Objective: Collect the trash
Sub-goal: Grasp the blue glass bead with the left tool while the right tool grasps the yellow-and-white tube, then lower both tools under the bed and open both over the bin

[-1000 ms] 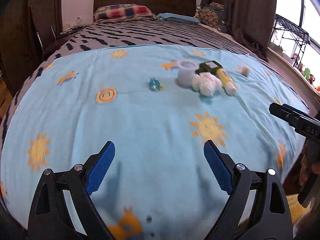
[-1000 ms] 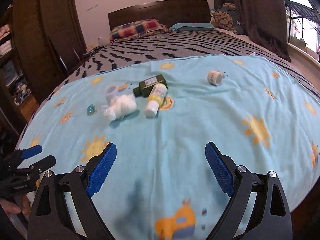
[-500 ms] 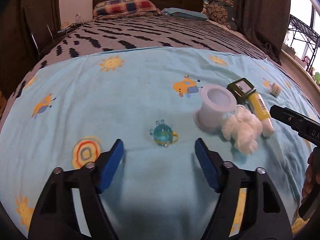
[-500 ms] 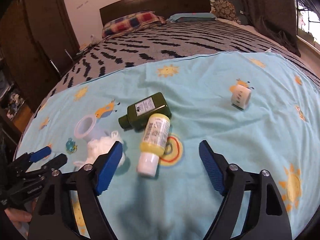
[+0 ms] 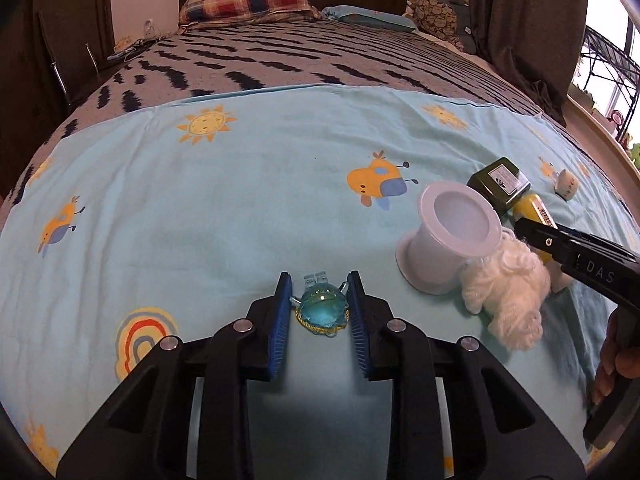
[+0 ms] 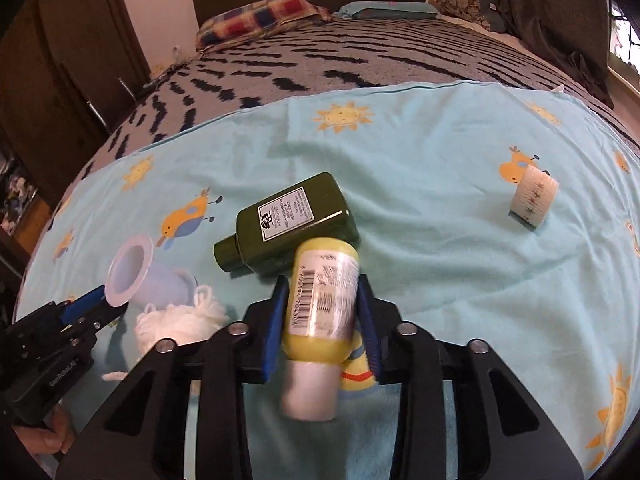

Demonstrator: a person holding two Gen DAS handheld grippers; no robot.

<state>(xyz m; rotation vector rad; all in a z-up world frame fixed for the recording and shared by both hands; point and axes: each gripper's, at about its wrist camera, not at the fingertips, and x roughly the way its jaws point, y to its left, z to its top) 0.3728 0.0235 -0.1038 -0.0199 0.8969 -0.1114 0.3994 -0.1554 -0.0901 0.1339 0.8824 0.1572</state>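
In the left wrist view, the left claw [image 5: 320, 312] has just been closing, and its blue pads now sit against both sides of a small blue-green trinket [image 5: 321, 309] lying on the light blue sheet [image 5: 240, 208] spread over the bed. To the right, a white cup [image 5: 448, 244] lies tipped on its side, touching a wad of white fluff [image 5: 508, 292]. Behind them lie a dark green bottle [image 5: 500, 182] and part of a yellow bottle [image 5: 532, 206], with a small white roll [image 5: 567, 184] farther right. The right claw's black body crosses over the fluff.

In the right wrist view, the right claw [image 6: 323, 320] has also just been closing and is clamped on the yellow bottle [image 6: 324, 300], which lies on the sheet [image 6: 440, 264] with its white cap toward the camera and its far end touching the green bottle [image 6: 288, 224]. The cup [image 6: 136, 272] and fluff [image 6: 180, 320] lie at left, beside the left claw [image 6: 92, 304]. The roll [image 6: 534, 196] sits well apart at right.
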